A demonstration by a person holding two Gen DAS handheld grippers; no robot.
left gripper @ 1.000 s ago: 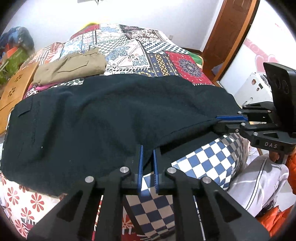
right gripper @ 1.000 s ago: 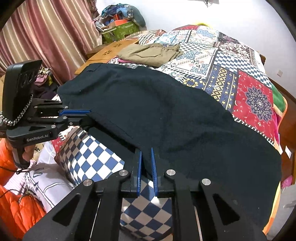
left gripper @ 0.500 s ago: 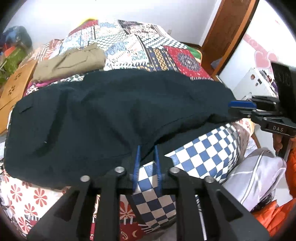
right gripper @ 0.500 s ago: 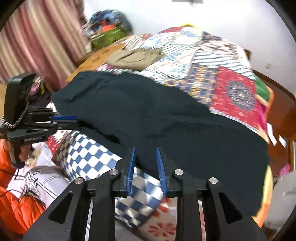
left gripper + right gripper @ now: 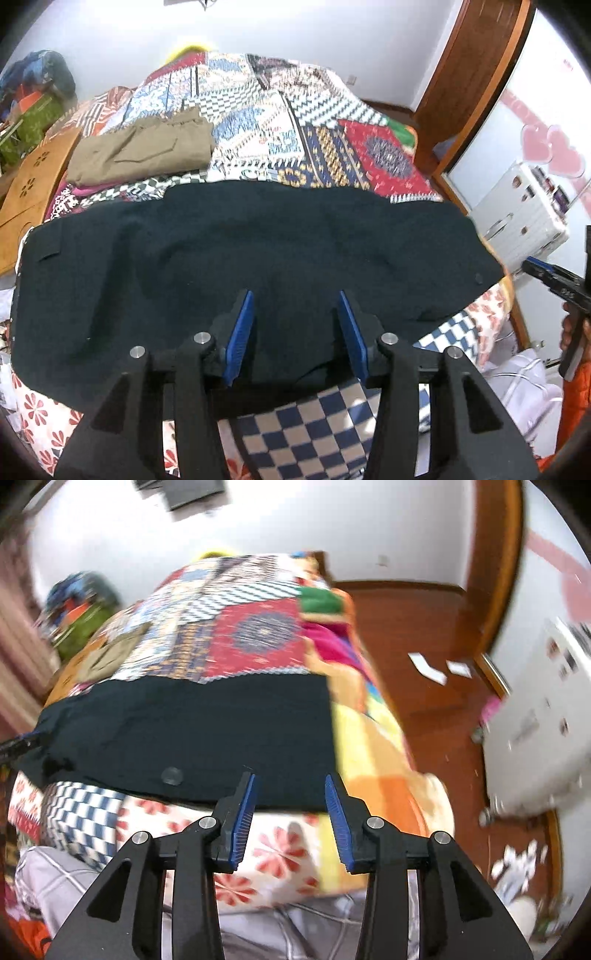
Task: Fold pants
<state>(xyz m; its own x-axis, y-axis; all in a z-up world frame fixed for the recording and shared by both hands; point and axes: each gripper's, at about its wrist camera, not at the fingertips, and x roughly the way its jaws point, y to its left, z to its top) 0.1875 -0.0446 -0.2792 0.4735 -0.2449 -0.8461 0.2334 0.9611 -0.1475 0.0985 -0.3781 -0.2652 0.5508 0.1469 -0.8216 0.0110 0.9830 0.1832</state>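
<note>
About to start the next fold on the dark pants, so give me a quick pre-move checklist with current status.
1. Left gripper released: ok, fingers opening, cloth beneath them unpinched.
2. Right gripper released: ok, opening, nothing between the fingers.
3. Dark pants lying spread on the bed: ok, only shallow wrinkles.
4. Near edge fully on the bed: not ok, it droops over the checkered cover.
5. Folded khaki pants clear of the dark pair: ok.
6. Right view sharp: not ok, blurred.

Bed [image 5: 373, 158] under patchwork quilt. Dark pants [image 5: 258, 251] spread flat across near edge; folded khaki garment [image 5: 144, 151], possibly trousers, lies farther back.
</note>
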